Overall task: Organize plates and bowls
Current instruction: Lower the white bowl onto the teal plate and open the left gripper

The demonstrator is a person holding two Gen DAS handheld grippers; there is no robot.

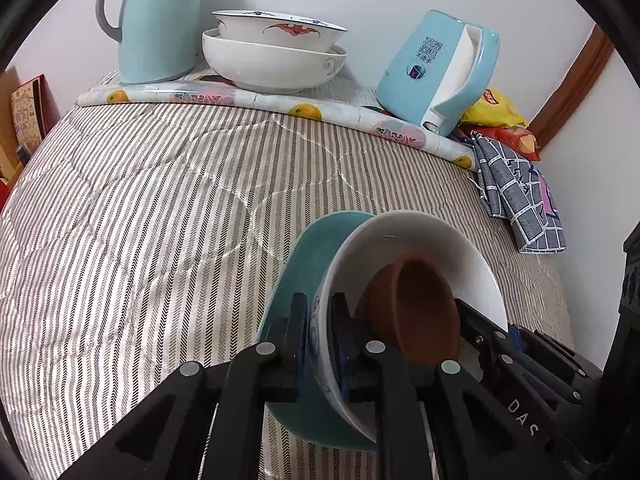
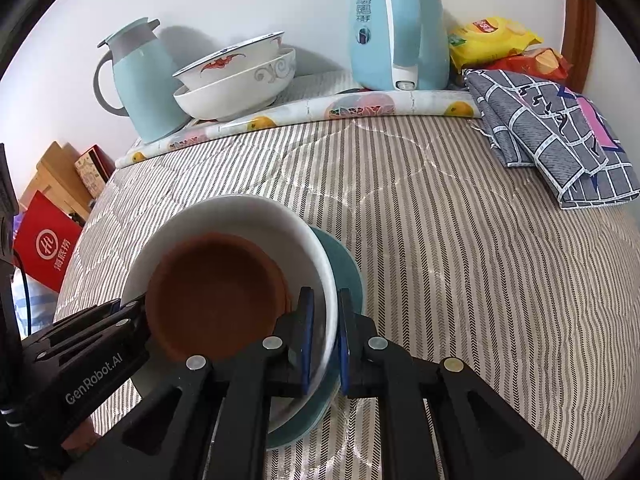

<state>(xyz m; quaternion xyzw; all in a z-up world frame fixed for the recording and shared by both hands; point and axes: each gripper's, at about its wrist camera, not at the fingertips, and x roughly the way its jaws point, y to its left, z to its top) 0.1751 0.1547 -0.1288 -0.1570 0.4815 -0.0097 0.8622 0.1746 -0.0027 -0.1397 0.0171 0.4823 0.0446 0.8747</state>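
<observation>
Two grippers clamp the same white bowl from opposite sides. The left gripper (image 1: 319, 344), low centre of its own view, has one finger inside the wall and one outside, closed tight on the white bowl (image 1: 420, 236). The right gripper (image 2: 324, 340), low centre of its view, pinches the opposite wall the same way. Gripping at two points looks meant to keep a nested load level, since one pinch on a rim would let it tip.

One brown bowl (image 2: 216, 300) sits inside the white one, leaning against its wall in the left view. One teal plate (image 1: 304, 248) lies directly under the white bowl, its edge showing past it; whether it rests on the striped quilt (image 2: 440, 260) or is lifted with the bowl I cannot tell. So the near stack counts three pieces: plate, bowl, smaller bowl.

Farther out, at upper centre of the left view, two more bowls are nested: a bat-patterned bowl (image 1: 280, 30) in a plain large bowl (image 1: 272, 68), standing on a fruit-print mat (image 1: 256, 100). That pile is probably where the near stack belongs.

Beside them stand one pale-blue jug (image 1: 160, 20) and one blue kettle (image 1: 436, 68). At right lie one folded checked cloth (image 2: 552, 140) and snack bags (image 2: 492, 36), at least two.
</observation>
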